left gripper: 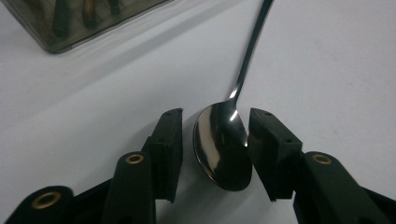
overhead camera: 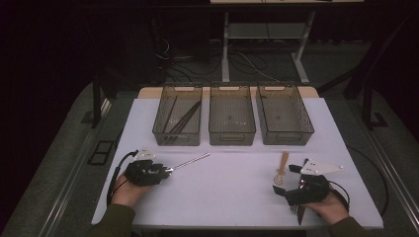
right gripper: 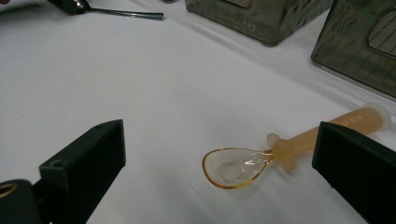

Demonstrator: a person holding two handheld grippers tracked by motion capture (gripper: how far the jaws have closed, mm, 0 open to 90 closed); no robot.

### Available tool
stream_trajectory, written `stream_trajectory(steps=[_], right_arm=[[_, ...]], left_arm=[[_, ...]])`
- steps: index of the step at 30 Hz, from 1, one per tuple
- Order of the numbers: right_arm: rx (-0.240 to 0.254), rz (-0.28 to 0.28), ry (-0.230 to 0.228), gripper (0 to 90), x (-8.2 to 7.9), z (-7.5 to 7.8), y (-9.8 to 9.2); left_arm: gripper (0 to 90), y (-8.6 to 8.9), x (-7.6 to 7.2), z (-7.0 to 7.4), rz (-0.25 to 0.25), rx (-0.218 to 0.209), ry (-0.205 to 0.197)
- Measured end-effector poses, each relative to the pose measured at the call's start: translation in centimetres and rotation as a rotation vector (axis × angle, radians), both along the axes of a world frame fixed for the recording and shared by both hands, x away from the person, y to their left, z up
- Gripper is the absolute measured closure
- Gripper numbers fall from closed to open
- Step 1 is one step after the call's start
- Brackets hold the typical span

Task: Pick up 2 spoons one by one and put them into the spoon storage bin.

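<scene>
Left claw part-open astride metal spoon, right claw wide around amber spoon, three bins beyond.

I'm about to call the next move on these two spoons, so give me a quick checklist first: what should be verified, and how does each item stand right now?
1. Metal spoon bowl between the left gripper jaws: ok.
2. Left jaws pressing on the bowl: not ok; a gap shows on one side, and contact on the other cannot be told.
3. Plastic spoon between the right gripper jaws: ok, but the jaws stand wide open, not touching it.
4. Both spoons flat on the table: ok.
5. Middle bin and right bin free to take a spoon: ok, both look empty.
6. Left bin contents: cannot tell beyond long dark utensils.
</scene>
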State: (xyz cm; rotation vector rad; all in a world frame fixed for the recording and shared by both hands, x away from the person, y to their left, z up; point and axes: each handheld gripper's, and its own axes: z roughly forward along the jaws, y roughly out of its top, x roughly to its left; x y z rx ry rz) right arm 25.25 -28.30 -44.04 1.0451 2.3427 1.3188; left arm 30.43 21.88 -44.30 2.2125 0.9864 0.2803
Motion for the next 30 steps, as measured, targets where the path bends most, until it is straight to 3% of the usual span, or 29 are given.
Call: stream_trajectory(steps=[11, 17, 22, 30], right_arm=[[-0.001, 0.001, -0.003, 2.5, -0.01, 0.03, 0.0], [-0.003, 0.001, -0.001, 2.5, -0.01, 0.02, 0.01], [-0.003, 0.001, -0.001, 2.5, 0.02, 0.0, 0.02], [-0.001, 0.001, -0.001, 2.5, -0.04, 0.03, -0.02]], left_arm=[[68.1, -0.07, -0.09, 0.24, -0.038, 0.02, 0.012], [78.7, -0.05, -0.16, 0.51, -0.053, 0.002, 0.013], [85.2, -0.22, -0.19, 0.6, -0.076, -0.008, 0.036], [86.5, -0.52, -0.27, 0.81, -0.074, 0.019, 0.037]])
